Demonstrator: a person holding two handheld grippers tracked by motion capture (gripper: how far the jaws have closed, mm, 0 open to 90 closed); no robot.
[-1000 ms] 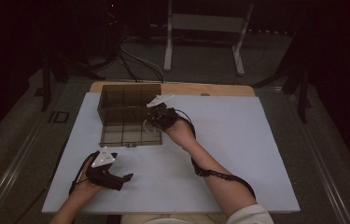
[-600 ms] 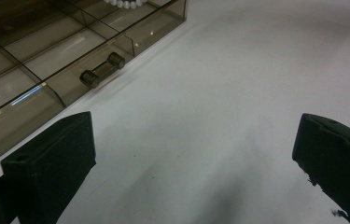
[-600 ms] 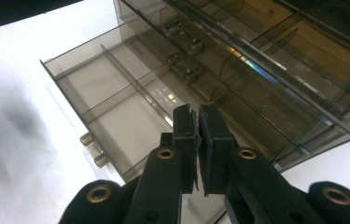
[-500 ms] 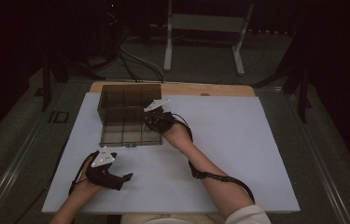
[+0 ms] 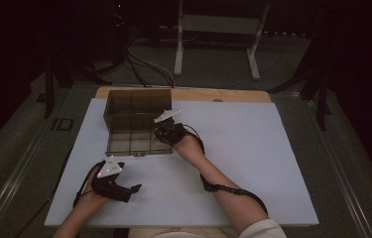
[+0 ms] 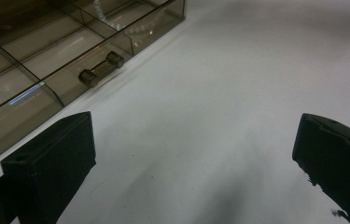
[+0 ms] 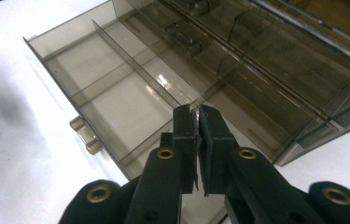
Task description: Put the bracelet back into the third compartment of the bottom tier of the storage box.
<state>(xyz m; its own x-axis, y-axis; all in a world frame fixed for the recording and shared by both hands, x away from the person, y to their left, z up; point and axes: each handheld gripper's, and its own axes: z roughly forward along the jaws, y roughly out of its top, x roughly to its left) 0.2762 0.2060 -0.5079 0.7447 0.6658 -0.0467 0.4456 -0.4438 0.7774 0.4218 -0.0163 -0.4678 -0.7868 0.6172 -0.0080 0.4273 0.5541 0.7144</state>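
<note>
A smoky clear compartment box [image 5: 133, 136] lies open on the white table [image 5: 253, 148], its lid [image 5: 136, 101] standing up behind the tray. Dividers [image 7: 135, 65] split the tray, and a latch [image 6: 101, 69] sits on its front wall. My right gripper [image 5: 162, 130] hangs over the tray's right side; in the right gripper view [image 7: 195, 114] its jaws are shut above a divider. A thin pale sliver shows between the tips, and I cannot tell what it is. My left gripper [image 5: 133, 191] rests open on the table in front of the box, nothing between its fingers [image 6: 51, 163].
The bare white table spreads to the right of the box and between the two arms. A wooden strip [image 5: 223, 94] edges the far side. Behind the table, dark floor holds cables [image 5: 139, 64] and a metal stand [image 5: 218, 29].
My right gripper has shifted slightly nearer and lower over the tray's right side. The left gripper has stayed in place.
</note>
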